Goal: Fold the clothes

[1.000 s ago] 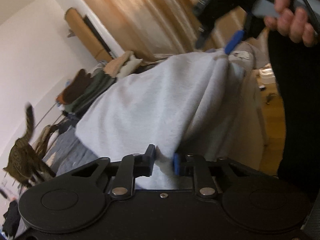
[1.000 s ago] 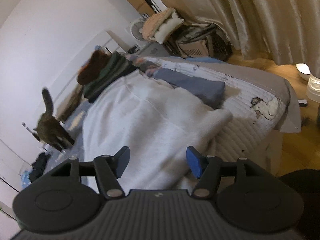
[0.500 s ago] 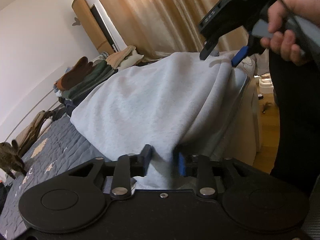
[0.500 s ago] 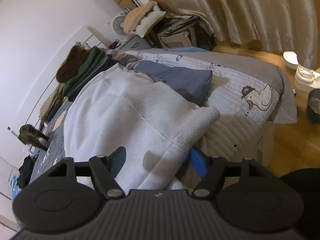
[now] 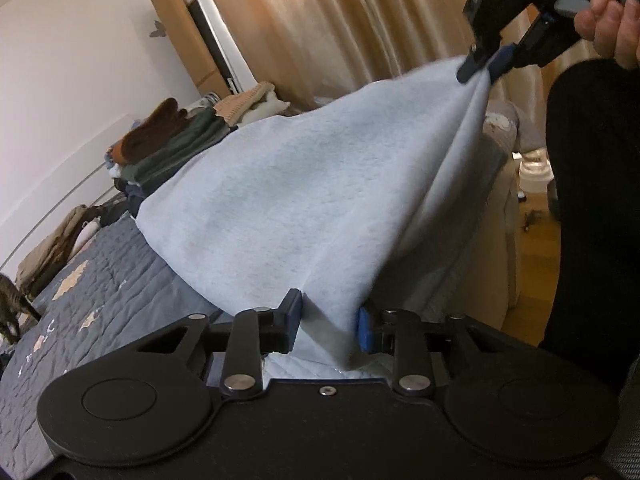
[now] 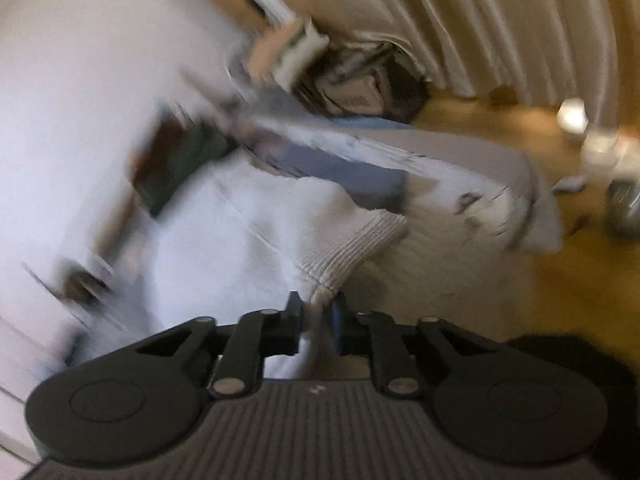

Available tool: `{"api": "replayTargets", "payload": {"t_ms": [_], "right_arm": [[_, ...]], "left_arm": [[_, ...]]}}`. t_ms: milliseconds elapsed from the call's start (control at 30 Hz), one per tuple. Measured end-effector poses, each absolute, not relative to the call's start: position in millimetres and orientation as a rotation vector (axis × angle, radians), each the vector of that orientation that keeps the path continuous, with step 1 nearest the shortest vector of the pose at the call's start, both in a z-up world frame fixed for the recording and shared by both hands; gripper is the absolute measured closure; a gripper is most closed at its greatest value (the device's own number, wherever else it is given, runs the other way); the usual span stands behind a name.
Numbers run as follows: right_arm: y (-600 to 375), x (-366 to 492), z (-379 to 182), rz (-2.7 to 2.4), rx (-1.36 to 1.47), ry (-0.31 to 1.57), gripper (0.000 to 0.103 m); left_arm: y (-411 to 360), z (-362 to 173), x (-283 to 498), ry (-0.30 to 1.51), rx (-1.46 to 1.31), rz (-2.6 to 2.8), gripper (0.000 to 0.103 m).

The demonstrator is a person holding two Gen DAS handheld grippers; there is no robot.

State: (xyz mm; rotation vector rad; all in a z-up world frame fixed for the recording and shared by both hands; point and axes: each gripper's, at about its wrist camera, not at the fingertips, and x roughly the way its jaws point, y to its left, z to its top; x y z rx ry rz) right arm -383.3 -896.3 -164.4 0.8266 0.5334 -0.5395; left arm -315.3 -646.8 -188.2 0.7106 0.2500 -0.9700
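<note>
A light grey sweatshirt (image 5: 300, 184) is stretched above the bed between both grippers. In the left wrist view my left gripper (image 5: 330, 324) is shut on a bunched fold of its lower edge. Up at the top right, my right gripper (image 5: 482, 66) pinches another corner, held by a person's hand (image 5: 612, 12). The right wrist view is motion-blurred. There my right gripper (image 6: 318, 314) is shut on the ribbed hem (image 6: 352, 248) of the sweatshirt (image 6: 224, 240), which slopes away towards the bed.
A stack of folded clothes (image 5: 168, 148) lies behind the sweatshirt on the blue quilted bed (image 5: 100, 280). A cat (image 5: 12, 308) stands at the left edge. Curtains (image 5: 340, 20) hang behind. The person's dark-clothed body (image 5: 592, 200) fills the right, over the wooden floor (image 5: 536, 272).
My right gripper went from open above the sweatshirt to shut on its ribbed hem and lifted it. The left gripper kept its hold, and the fabric now hangs taut between them.
</note>
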Motion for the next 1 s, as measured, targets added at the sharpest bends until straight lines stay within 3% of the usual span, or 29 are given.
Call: {"api": "replayTargets", "payload": {"t_ms": [167,467,800,1000], "right_arm": [[-904.5,-382.3,-161.4,-0.617,0.803,0.567,0.073],[-922.9,-376.5,-130.1,-0.436,0.743,0.481,0.054],[-944.7,-295.7,-104.1,-0.259,0.603,0.497,0.045],[-964.3,-237.9,-84.9,-0.202,0.514,0.514,0.043]], "left_arm": [[-639.6,-182.0,-316.5,0.304,0.681,-1.004,0.066],[-603.7,-138.6,-284.4,0.485,0.214,-1.158,0.054],[-590.9,-105.4,-203.6,0.645,-0.18,-1.086,0.041],[-621.9,-73.3,-144.9,0.611,-0.213,-1.033,0.036]]}}
